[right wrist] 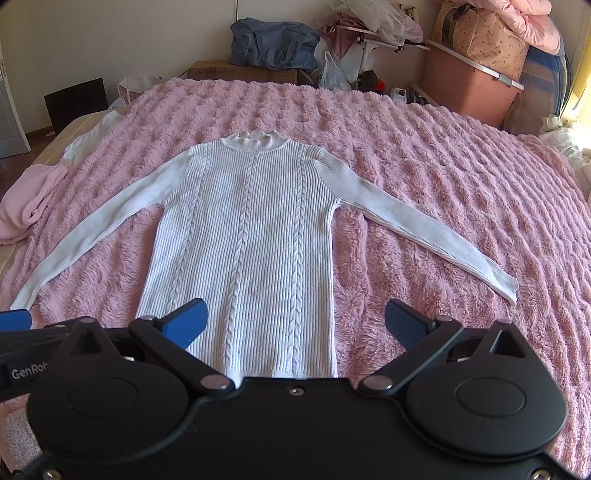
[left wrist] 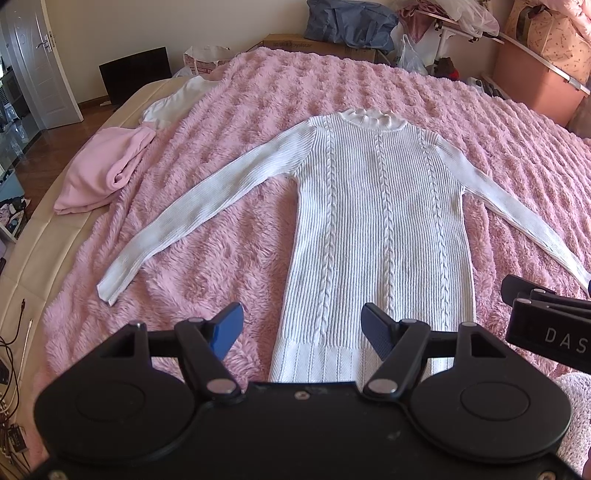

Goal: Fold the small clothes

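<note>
Landmark: white cable-knit sweater (left wrist: 380, 221) (right wrist: 243, 240), spread flat and face up on a pink fluffy blanket (left wrist: 258, 236) (right wrist: 443, 177), collar at the far end, hem at the near end, both sleeves stretched out sideways and angled toward the near edge
Left gripper (left wrist: 302, 330): blue-padded fingers set wide apart, holding nothing, poised over the sweater's hem, toward its left edge
Right gripper (right wrist: 295, 319): fingers likewise spread wide, nothing between them, over the hem near the sweater's right edge; its black body shows at the right border of the left wrist view, by the right sleeve cuff
Pink garment (left wrist: 99, 173) (right wrist: 26, 206): crumpled heap well left of the sweater's left sleeve, at the blanket's edge
White garment (left wrist: 177, 99) (right wrist: 88, 136): lies beyond the pink garment, left of and farther off than the sweater's collar
Blue bag (left wrist: 351, 22) (right wrist: 273, 42): on a cardboard box (left wrist: 295, 42) (right wrist: 236, 72), past the collar end, against the wall
Pink storage bin (left wrist: 535, 77) (right wrist: 469, 85): far right of the collar, off the blanket
</note>
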The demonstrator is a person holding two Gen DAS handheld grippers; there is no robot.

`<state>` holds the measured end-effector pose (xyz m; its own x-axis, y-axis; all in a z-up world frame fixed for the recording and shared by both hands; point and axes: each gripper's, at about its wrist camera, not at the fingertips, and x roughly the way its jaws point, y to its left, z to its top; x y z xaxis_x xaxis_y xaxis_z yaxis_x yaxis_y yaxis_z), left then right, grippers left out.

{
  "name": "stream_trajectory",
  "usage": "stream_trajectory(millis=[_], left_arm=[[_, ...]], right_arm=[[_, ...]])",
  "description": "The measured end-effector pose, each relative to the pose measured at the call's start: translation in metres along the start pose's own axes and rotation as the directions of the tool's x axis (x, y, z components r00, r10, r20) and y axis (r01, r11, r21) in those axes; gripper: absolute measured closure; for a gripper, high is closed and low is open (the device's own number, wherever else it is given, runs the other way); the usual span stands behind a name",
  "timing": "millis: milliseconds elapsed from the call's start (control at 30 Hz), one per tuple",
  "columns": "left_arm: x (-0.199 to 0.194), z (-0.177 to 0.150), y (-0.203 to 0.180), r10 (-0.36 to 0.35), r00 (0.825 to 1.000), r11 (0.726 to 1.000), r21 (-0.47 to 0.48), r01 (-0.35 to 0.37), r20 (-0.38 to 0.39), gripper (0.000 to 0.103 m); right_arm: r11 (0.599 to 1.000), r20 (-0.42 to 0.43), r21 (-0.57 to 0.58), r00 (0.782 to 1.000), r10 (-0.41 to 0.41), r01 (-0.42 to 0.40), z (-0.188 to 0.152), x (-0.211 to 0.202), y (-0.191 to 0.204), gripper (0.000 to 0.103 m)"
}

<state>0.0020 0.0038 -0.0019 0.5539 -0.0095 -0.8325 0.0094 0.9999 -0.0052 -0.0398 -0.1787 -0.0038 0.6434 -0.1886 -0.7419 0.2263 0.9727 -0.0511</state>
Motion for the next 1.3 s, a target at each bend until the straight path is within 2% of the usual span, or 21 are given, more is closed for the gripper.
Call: stream_trajectory(millis=[700,867,933,1067,1133,1233,1300], left_arm=[[0.006,-0.002,-0.003,0.011,0.999,1.0,0.011,-0.011,0.031,0.029],[0.017,0.006,-0.007,-0.039,0.998,0.999,0.01,0.039,0.045,0.029],[0.024,0.012,-0.014,-0.073,0.997,0.997,0.022,0.073,0.008,0.029],[0.042,0.031,-0.035,-0.18,0.984,0.982,0.064,0.179,0.009,0.029],[0.055,0.047,-0.055,-0.202,0.976,0.974,0.116,0.192,0.082,0.029],[0.068,0.073,-0.093,-0.274,0.943,0.954,0.176,0.242,0.189,0.029],[0.081,0.09,-0.118,-0.368,0.91,0.924,0.189,0.334,0.191,0.029]], right_arm=[[1.0,-0.008,0.006,1.0,-0.004,0.004,-0.003,0.006,-0.002,0.0],[0.999,0.024,0.02,0.999,-0.033,0.032,-0.004,0.01,-0.013,0.0],[0.998,0.045,0.042,0.998,-0.04,0.038,-0.004,0.014,-0.022,0.0],[0.997,0.098,0.077,0.995,-0.03,0.022,-0.004,0.024,-0.047,0.0],[0.996,0.146,0.084,0.988,-0.042,0.029,-0.006,0.031,-0.063,0.0],[0.992,0.205,0.104,0.974,-0.098,0.078,-0.007,0.041,-0.092,0.0],[0.978,0.209,0.173,0.966,-0.153,0.118,-0.006,0.051,-0.12,0.0]])
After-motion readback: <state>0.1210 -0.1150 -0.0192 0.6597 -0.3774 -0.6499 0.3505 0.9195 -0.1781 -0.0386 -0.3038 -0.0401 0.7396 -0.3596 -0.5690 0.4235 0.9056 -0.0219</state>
